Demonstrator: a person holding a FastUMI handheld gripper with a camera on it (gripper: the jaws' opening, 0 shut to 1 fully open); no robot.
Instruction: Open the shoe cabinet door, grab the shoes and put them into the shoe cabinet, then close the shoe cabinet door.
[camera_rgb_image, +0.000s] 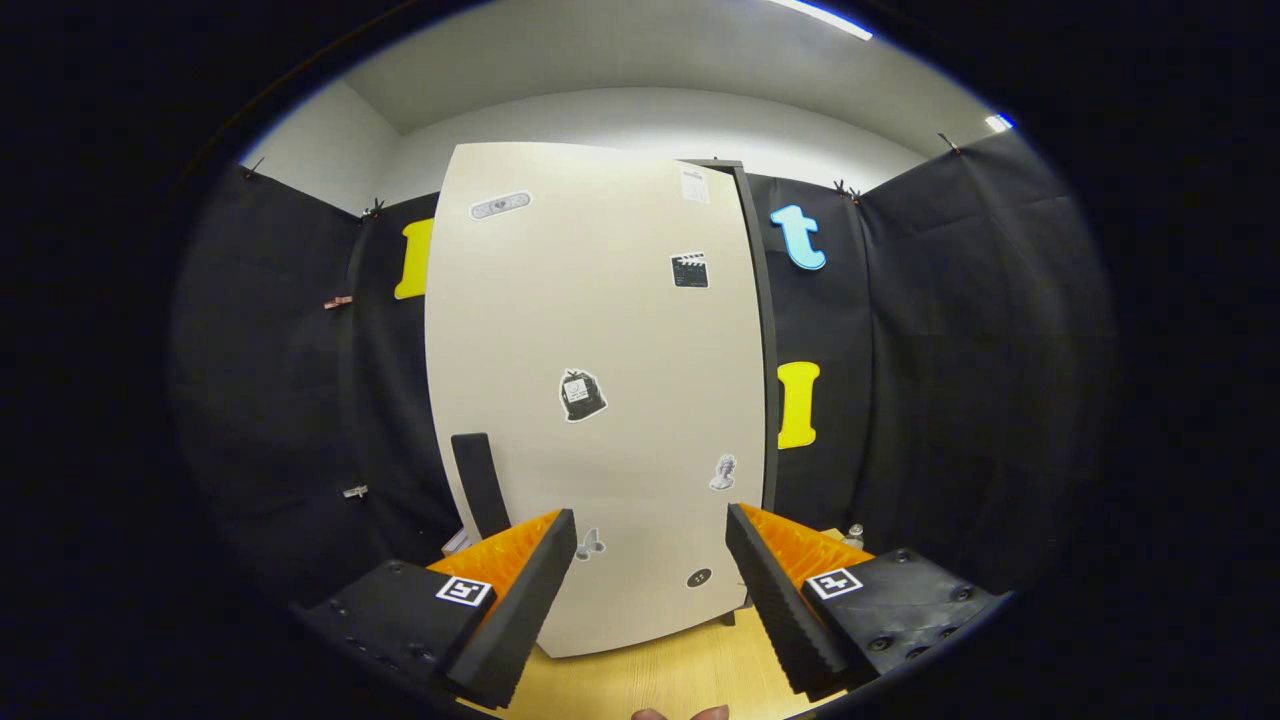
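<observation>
A tall cream shoe cabinet (600, 330) stands just beyond my gripper (650, 545) on a wooden floor. Its door carries several small stickers and a dark vertical handle (480, 485) near its lower left edge. The door sits slightly ajar, with a dark cabinet edge (765, 350) showing along its right side. My gripper is open, the fingers spread wide with nothing between them. The left finger (520, 600) lies just right of and below the handle. The right finger (785, 600) points at the door's lower right corner.
Black cloth walls close in behind and on both sides of the cabinet. Light wooden floor (670, 675) runs under the fingers. A small object (855, 533) sits on the floor right of the cabinet. Fingertips of a hand (680, 713) show at the bottom.
</observation>
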